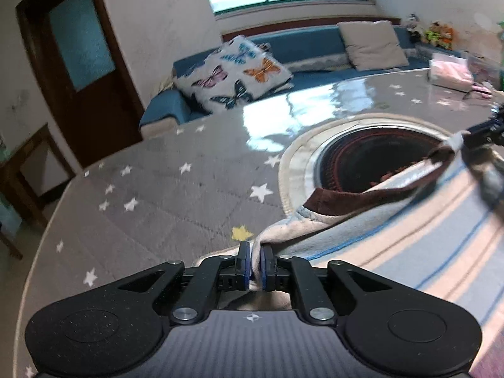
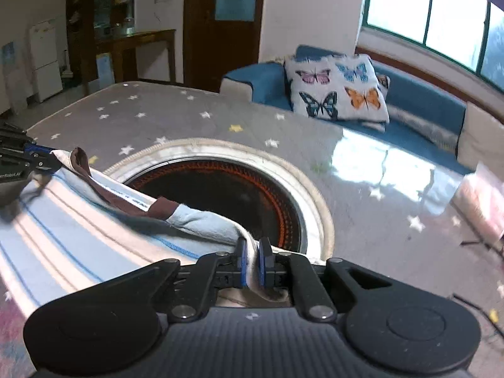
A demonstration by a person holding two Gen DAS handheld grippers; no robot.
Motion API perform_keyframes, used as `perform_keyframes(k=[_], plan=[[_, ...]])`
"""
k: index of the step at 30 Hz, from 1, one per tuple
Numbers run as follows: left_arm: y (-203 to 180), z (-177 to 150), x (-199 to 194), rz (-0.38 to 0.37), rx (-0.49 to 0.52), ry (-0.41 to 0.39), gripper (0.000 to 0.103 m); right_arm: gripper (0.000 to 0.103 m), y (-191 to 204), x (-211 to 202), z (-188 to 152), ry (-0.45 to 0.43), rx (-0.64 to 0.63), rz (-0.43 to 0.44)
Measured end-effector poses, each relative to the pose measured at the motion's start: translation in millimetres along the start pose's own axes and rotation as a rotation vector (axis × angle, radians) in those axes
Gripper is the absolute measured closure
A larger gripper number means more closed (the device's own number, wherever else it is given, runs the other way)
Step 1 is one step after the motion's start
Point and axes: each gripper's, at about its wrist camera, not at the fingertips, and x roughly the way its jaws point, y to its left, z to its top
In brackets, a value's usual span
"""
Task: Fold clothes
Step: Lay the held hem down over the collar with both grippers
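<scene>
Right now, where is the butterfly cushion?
The butterfly cushion stands on the blue sofa beyond the star-patterned table, left of the plain beige cushion in the left wrist view.

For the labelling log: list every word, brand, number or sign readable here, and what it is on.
"...nRobot.AI", start cut off: on the left gripper body, seen from the right wrist view.
Small print on the white strip inside the striped garment's brown collar: too blurred to read.
Nothing else legible.
</scene>
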Motion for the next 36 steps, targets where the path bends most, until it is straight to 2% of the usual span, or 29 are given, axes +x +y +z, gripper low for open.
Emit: perform_keyframes(k=[2,5,7,9,11,14,20,21,23,28,31,36], plan=[[1.7,-0.3,6.7,0.003,-0.016,0.012,0.091,0.091,-3.4,4.9,-1.6,-0.002,0.034,0.008],[4.3,2.4,11.1,0.024,-0.038,0.018,0.077,0.083,-10.3,4.9,-0.6,-0.028,0.068,0.008],[7.4,3.0,12.7,0.039,-0.054,0.016,0.075,0.080,-17.2,3.3,0.2,-0.031,0.106,0.019],[12.3,3.9,12.9,0.047,-0.079,0.014,0.064,0.076,-20.7,-5.1,-0.5,-0.060,0.115,-0.026],[12.7,6.3,10.1,0.089,-0.081,0.012,0.060,0.075,-24.7,-13.2,-0.6,-0.078,0.125,-0.062],[15.4,11.7,2.8,0.111,-0.101,-0.002,0.057,0.075,-23.7,-23.3,0.3,-0.106,0.135,-0.036],[10.1,16.1,-9.5,0.068,-0.101,-0.040,0.059,0.075,2.5,-3.8,8.6,-0.054,0.094,0.072],[7.7,15.4,-8.5,0.055,-0.095,-0.039,0.067,0.075,6.0,3.4,9.0,-0.044,0.101,0.085],[3.8,14.4,-3.7,0.040,-0.093,-0.025,0.075,0.075,10.5,17.6,10.0,-0.020,0.123,0.117],[2.6,14.8,15.8,0.024,-0.108,0.011,0.078,0.075,26.0,42.5,12.0,-0.006,0.124,0.133],[6.0,11.8,29.6,0.042,-0.114,0.041,0.078,0.076,27.1,54.5,14.3,0.018,0.139,0.108],[5.1,13.9,23.2,0.059,-0.120,0.028,0.076,0.076,19.6,53.5,12.6,0.014,0.166,0.091]])
